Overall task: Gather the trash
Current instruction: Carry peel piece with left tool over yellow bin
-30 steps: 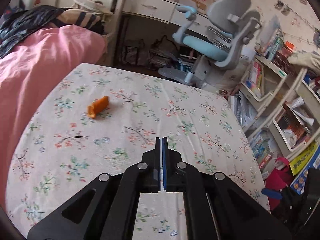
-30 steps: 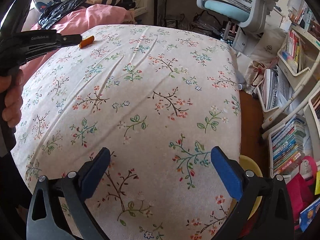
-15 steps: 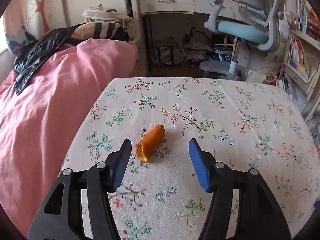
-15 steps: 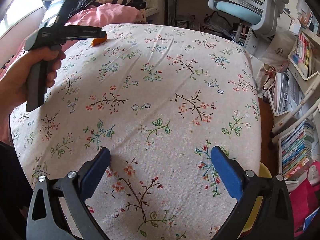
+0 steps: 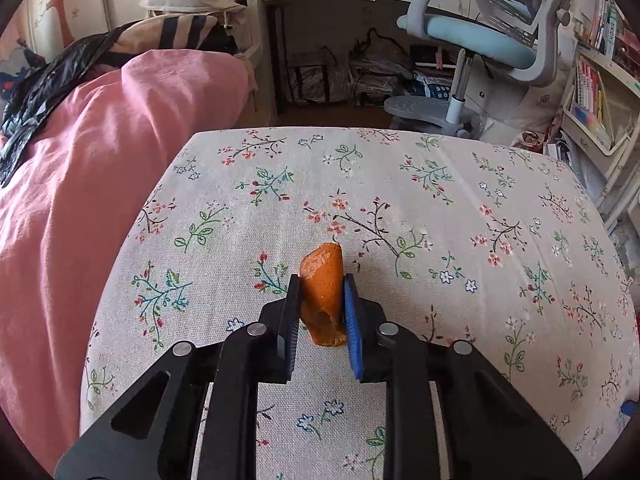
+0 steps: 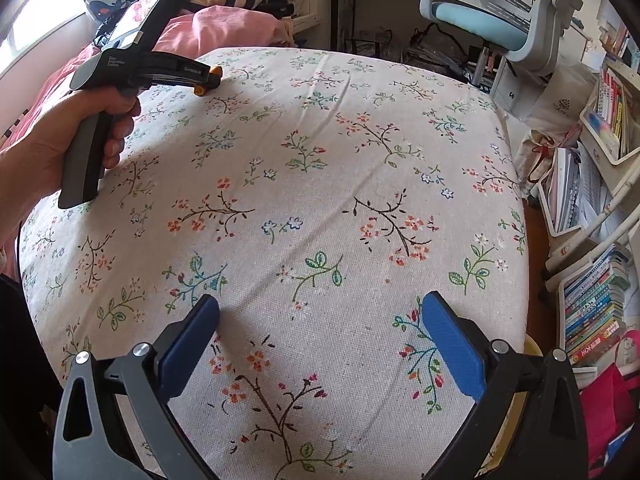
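- Far left of the left wrist view: a pink blanket (image 5: 80, 184) fills the left side of the frame, a black plastic bag (image 5: 36, 92) draped over it at the upper left.
- Centre of that view: the left tongs (image 5: 322, 308) are closed down on the orange scrap (image 5: 323, 280), one pad pressed against each side of it, the scrap standing up between them and poking past the tips.
- Under it lies the floral tablecloth (image 5: 460, 208) of the table; whether the scrap's lower end touches the cloth, I cannot tell.
- Upper right of that view: a grey and blue desk chair (image 5: 488, 36), and bookshelves (image 5: 600, 96) at the right edge.
- Over to the right wrist view, upper left: the left hand (image 6: 60, 140) grips the handle of the left tongs, and the orange scrap (image 6: 208, 80) shows as a small orange spot at their tip, near the far left edge of the table.
- Bottom of that view: the right tongs (image 6: 318, 344) hang wide open with nothing between them, blue pads (image 6: 452, 348) far apart above the near part of the flowered cloth, well apart from the scrap.
- Right edge of that view: stacked books (image 6: 592, 304) on low shelves, and a red bag (image 6: 604, 404) in the lower right corner.
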Demonstrator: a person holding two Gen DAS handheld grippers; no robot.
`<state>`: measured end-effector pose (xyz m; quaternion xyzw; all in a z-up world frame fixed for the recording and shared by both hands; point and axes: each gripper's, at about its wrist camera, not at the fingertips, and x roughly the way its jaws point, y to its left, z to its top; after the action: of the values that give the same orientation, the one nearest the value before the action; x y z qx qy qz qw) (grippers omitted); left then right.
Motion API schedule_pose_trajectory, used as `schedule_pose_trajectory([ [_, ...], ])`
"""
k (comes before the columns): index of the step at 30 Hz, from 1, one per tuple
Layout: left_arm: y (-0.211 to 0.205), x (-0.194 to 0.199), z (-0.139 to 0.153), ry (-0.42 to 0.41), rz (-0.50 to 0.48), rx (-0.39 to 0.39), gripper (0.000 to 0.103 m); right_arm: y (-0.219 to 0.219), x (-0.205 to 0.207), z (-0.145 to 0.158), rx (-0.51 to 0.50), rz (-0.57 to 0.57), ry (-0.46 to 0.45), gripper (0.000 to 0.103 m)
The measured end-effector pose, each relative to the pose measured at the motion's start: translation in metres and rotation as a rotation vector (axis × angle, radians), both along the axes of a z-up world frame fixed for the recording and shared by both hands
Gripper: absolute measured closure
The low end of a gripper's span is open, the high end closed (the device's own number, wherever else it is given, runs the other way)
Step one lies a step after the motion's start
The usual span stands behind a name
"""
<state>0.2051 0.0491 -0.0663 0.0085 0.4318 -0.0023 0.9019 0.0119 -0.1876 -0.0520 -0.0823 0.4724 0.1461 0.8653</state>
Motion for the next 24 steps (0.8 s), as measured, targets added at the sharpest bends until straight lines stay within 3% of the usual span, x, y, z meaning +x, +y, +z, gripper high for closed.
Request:
schedule_pose_trajectory([
  [14,-0.049,-0.068,0.032,-0.082,-0.062,0.020,0.084,-0.003,-0.014,0.002,-0.005,-0.004,-0.015,0.006],
  [24,-0.092,-0.139,0.060,-0.154,-0.100,-0.062,0.084,-0.033,-0.044,0.027,0.009,-0.083,-0.102,0.006],
])
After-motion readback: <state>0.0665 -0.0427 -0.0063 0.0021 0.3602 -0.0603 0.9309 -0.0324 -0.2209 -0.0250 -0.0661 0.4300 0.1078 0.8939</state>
